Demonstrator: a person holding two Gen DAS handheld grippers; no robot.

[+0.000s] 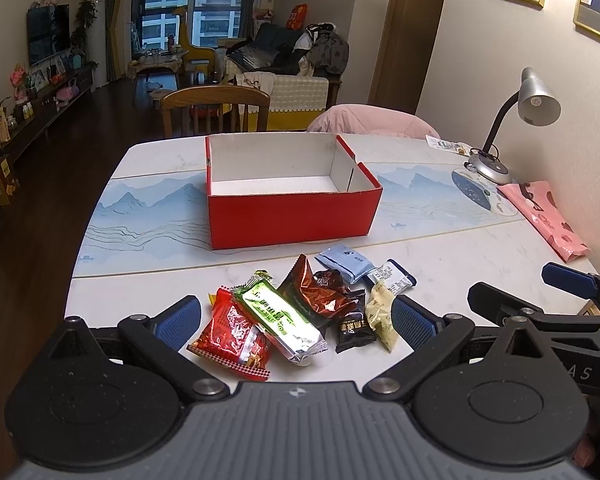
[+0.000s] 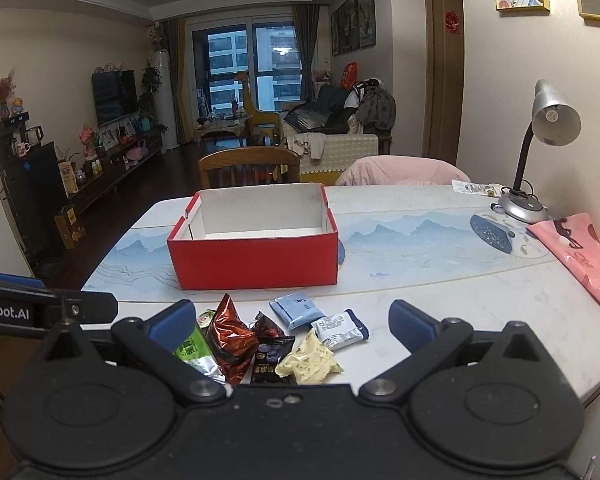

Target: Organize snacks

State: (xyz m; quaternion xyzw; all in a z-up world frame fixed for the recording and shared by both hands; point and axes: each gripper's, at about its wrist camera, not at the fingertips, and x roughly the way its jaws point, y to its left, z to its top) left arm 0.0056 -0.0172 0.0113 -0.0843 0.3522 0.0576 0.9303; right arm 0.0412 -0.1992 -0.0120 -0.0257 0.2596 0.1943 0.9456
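An open, empty red box (image 1: 292, 212) (image 2: 256, 260) stands mid-table. In front of it lies a pile of snack packets: red (image 1: 232, 336), green (image 1: 280, 320) (image 2: 188, 350), brown foil (image 1: 320, 292) (image 2: 230, 338), black (image 1: 354, 326) (image 2: 270, 358), cream (image 1: 382, 310) (image 2: 308, 360), light blue (image 1: 346, 262) (image 2: 298, 310), white-and-navy (image 1: 394, 276) (image 2: 340, 330). My left gripper (image 1: 298, 322) is open, its blue pads either side of the pile. My right gripper (image 2: 290, 326) is open, over the same pile; it also shows in the left wrist view (image 1: 540, 292).
A desk lamp (image 1: 516, 128) (image 2: 536, 152) and a pink bag (image 1: 544, 216) (image 2: 580, 256) sit at the table's right. A small packet (image 2: 474, 188) lies at the far right edge. Two chairs (image 1: 216, 110) stand behind the table (image 1: 148, 292).
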